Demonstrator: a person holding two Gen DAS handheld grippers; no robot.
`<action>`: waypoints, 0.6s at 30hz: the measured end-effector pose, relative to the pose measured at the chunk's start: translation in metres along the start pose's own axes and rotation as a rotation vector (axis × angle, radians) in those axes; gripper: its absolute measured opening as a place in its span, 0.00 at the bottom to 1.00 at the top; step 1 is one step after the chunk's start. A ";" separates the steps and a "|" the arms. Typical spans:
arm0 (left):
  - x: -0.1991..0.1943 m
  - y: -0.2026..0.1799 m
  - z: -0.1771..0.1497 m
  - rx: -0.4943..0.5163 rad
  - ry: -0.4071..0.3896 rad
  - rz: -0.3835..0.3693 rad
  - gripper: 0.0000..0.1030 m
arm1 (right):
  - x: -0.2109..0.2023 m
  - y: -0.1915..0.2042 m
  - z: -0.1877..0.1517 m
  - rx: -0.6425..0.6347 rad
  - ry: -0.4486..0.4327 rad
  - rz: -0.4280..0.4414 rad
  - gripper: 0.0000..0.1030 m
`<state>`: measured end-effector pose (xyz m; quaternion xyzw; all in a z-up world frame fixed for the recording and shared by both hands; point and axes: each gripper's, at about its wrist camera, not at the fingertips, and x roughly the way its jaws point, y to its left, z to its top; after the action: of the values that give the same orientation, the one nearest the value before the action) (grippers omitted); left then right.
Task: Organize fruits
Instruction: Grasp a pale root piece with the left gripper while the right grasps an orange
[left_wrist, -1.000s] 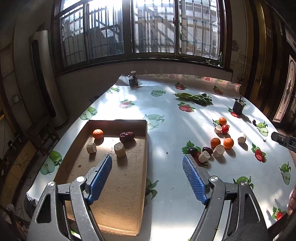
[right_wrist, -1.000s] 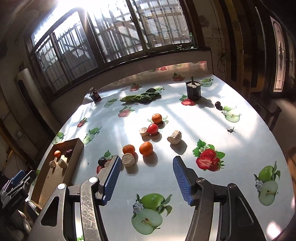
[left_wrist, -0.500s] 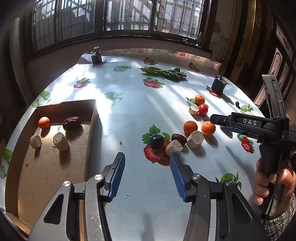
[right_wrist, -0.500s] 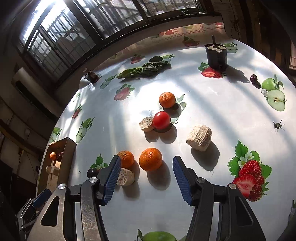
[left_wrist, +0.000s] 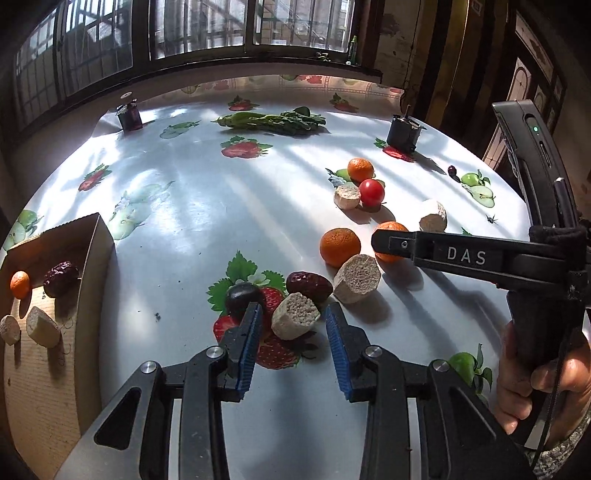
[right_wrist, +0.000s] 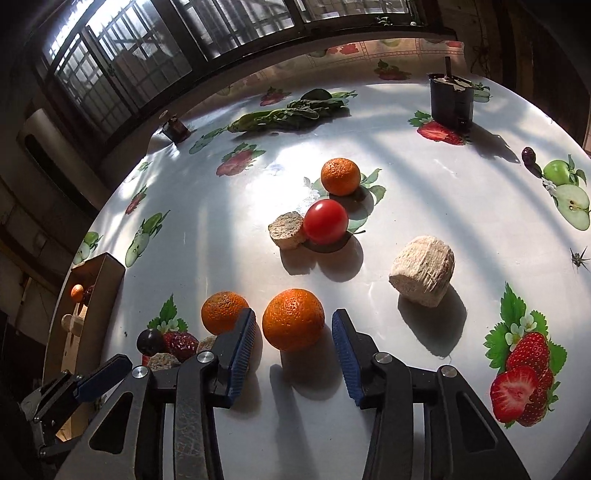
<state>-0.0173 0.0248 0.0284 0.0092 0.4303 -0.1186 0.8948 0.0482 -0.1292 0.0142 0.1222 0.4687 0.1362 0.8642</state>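
In the left wrist view my left gripper straddles a beige cut chunk on the table. Its blue jaws are closing, with thin gaps still showing on both sides. A dark plum and a red date lie just beyond it. My right gripper brackets an orange, its jaws also closing and not touching the fruit. A second orange sits just left of its left finger. The cardboard tray at the left holds a small orange, a date and two beige chunks.
Farther back lie a tomato, another orange and two beige pieces. Leafy greens, a dark pot and a small jar stand near the far edge. A hand holds the right gripper's handle.
Both grippers came down toward the table and narrowed. The left one swung right from over the tray to the beige chunk. The right one closed in around the orange.
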 end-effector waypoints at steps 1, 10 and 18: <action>0.004 0.000 0.000 -0.001 0.010 -0.006 0.33 | 0.001 -0.001 0.000 0.002 0.002 0.004 0.43; 0.023 0.002 0.004 -0.027 0.034 -0.021 0.26 | 0.002 0.004 -0.002 -0.023 -0.004 -0.009 0.37; 0.011 0.009 0.001 -0.071 -0.002 -0.030 0.25 | -0.009 -0.002 -0.005 0.001 -0.036 0.029 0.35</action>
<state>-0.0081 0.0313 0.0200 -0.0293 0.4337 -0.1168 0.8930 0.0397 -0.1343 0.0180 0.1318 0.4512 0.1460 0.8705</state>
